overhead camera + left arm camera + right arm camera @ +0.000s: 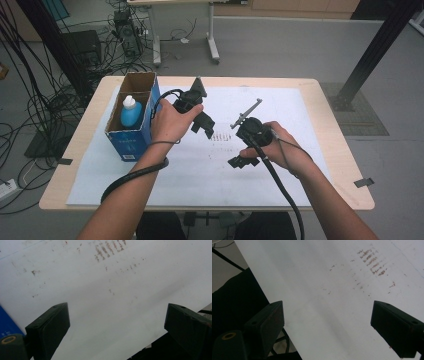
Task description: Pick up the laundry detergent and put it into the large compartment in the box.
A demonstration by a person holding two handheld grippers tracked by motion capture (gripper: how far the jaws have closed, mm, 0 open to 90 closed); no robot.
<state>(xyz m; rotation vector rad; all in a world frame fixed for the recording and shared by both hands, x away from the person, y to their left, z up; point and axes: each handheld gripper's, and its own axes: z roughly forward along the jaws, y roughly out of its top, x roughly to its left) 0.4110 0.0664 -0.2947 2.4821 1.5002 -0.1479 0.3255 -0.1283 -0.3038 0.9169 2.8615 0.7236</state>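
We hold left tongs [202,122] just right of box [134,120] with blue bottle [131,112], right tongs [243,161] nearer; both wide open, empty, above white sheet [210,170] on worktop [330,130].

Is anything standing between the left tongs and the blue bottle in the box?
Yes. The blue bottle stands inside the cardboard box, whose right wall rises between it and the left tongs. The tongs are open over the white sheet. The box top is open, so the bottle looks reachable from above.

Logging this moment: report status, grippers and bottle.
Left gripper open, empty. Right gripper open, empty. Blue bottle upright in cardboard box, untouched. Nothing blocking on white sheet.
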